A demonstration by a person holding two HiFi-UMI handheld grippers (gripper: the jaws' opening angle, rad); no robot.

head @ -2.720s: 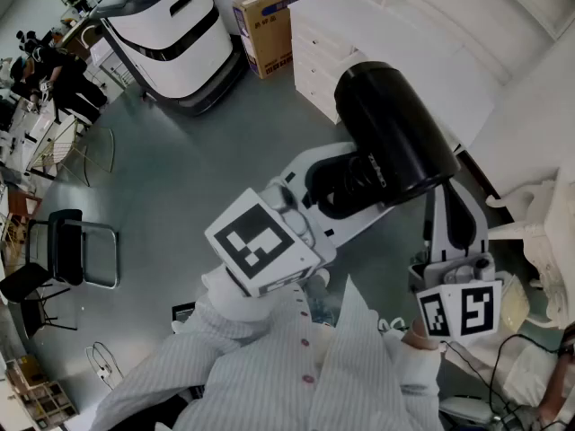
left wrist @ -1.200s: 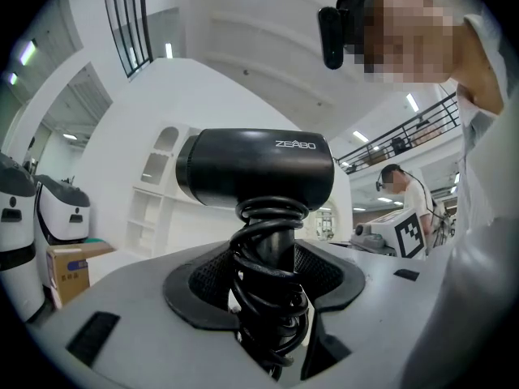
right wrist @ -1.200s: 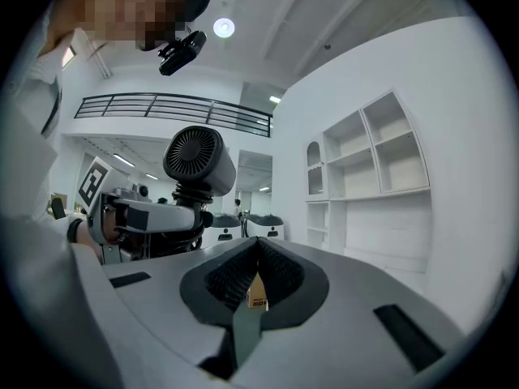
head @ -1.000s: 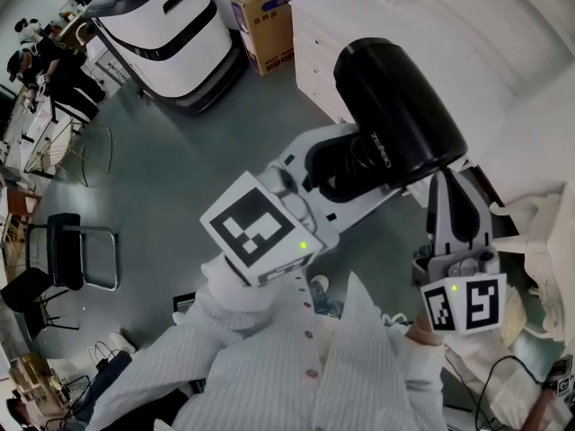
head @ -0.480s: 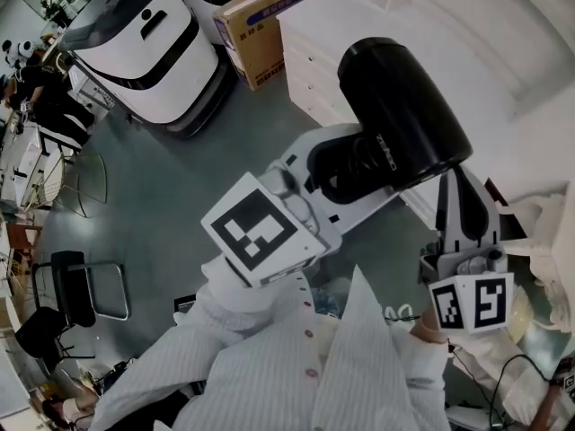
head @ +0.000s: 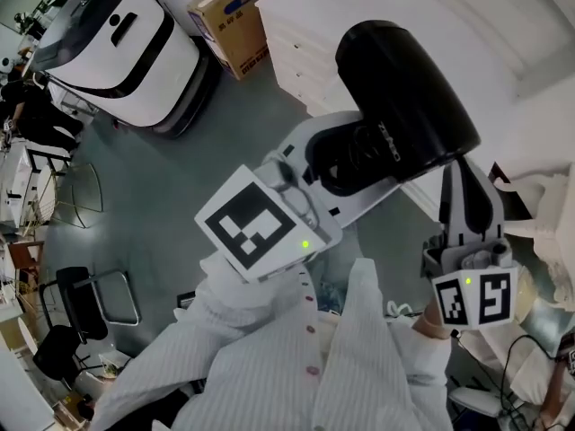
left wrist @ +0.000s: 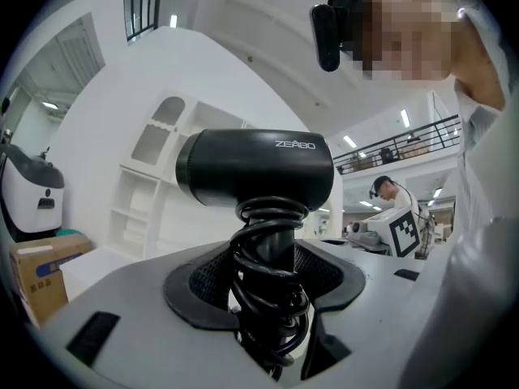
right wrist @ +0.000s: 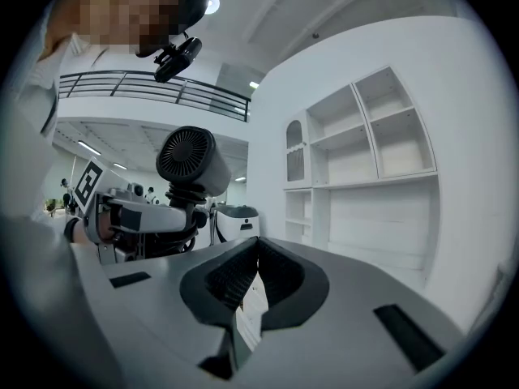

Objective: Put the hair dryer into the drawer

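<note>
The black hair dryer [head: 404,88] hangs in the air over the edge of the white drawer chest [head: 292,48]. My left gripper [head: 359,164] is shut on its handle, which has the black cord wound round it [left wrist: 272,274]. The barrel [left wrist: 255,168] lies level above the jaws. My right gripper [head: 460,176] is to the right of the dryer and apart from it, its tips partly under the barrel. In the right gripper view its pads [right wrist: 243,274] meet with nothing between them, and the dryer [right wrist: 188,159] shows at the left. No open drawer is visible.
A cardboard box [head: 229,16] and a large white machine [head: 117,39] stand left of the chest on the grey floor. A black chair [head: 67,326] is at the lower left. Tall white wall shelves [right wrist: 365,160] stand ahead.
Both grippers and the dryer have travelled together toward the white chest, which now lies closer under the dryer. The box and the machine have slid toward the top left. The grip is unchanged.
</note>
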